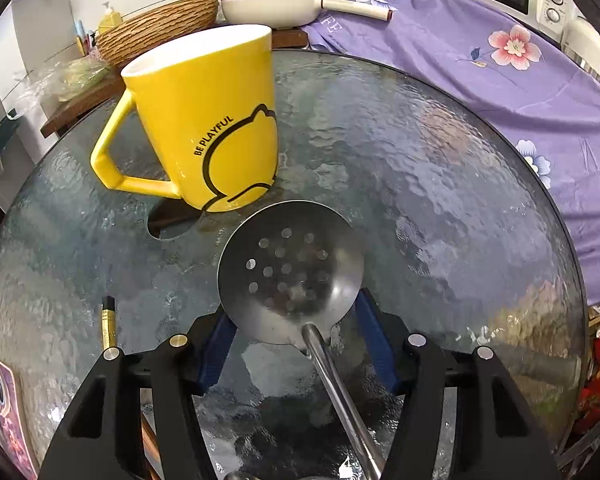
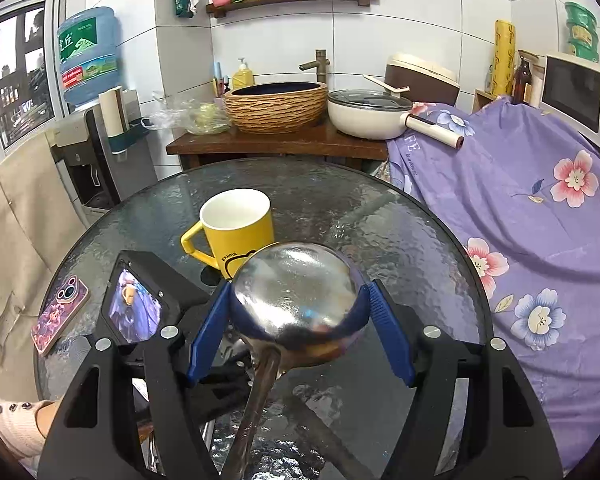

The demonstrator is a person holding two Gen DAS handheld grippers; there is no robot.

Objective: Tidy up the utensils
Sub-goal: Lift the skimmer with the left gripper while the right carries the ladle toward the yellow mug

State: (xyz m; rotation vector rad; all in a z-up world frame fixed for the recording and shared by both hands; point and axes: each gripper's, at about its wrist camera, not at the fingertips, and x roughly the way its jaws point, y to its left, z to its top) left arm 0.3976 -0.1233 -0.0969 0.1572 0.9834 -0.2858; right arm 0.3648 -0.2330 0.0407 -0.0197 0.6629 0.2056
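**Both grippers on ladle bowls**

Left gripper (image 1: pixel 296 320) straddled the slotted skimmer (image 1: pixel 290 270) bowl beside the yellow mug (image 1: pixel 204 120) on the glass table (image 1: pixel 440 200); contact unclear. Right gripper (image 2: pixel 300 316) clamped the solid ladle (image 2: pixel 298 300) bowl.

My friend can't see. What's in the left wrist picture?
A round metal skimmer with holes sits between the blue pads of the left claw, above a bumpy glass table. A yellow mug stands just behind it.
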